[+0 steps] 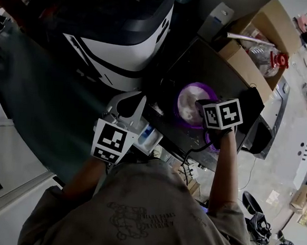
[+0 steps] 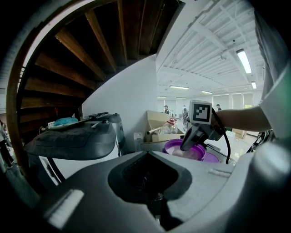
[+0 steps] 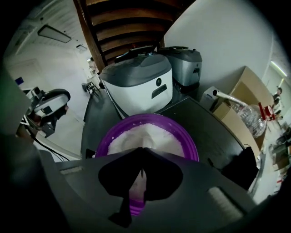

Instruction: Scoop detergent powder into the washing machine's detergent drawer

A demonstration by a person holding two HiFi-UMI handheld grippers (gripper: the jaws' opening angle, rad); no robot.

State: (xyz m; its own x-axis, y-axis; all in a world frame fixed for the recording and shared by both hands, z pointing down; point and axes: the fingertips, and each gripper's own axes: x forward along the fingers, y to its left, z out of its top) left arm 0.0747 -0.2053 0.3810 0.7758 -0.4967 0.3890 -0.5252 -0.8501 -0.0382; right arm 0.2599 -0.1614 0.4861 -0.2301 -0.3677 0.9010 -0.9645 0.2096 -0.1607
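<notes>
Big hall bkgd, white ceiling w/ strip lights, dark timber stair overhead. Black table (image 1: pixel 215 71) carries a purple bowl (image 1: pixel 178 97) of white detergent powder (image 3: pixel 136 133), set near the table's corner on the washing machine (image 1: pixel 122 43) side. A second machine (image 3: pixel 184 63) stands behind the first.

The right gripper (image 3: pixel 143 149) hangs over the bowl w/ its tips down at the powder. Its jaws are pinched almost together, only a hairline slit btwn them, on what looks like a thin pale scoop (image 3: pixel 144 139). The scoop's long axis runs along the jaws, working end pointing fwd and down into the heap; its outline is faint against the powder.

The left gripper (image 1: pixel 129 102) is off the table's near edge, pointing twd the washing machine. Its jaws are closed tip to tip w/ nothing btwn them. A small white-and-blue part (image 1: pixel 147 133) sits just beside it at the table edge; can't tell if that's the drawer.

Room: bare tabletop lies beyond and to the right of the bowl, up to the cardboard boxes (image 1: pixel 260 38) at the far side. On the left the bowl is close to the table edge, w/ a narrow gap to the washing machine.
</notes>
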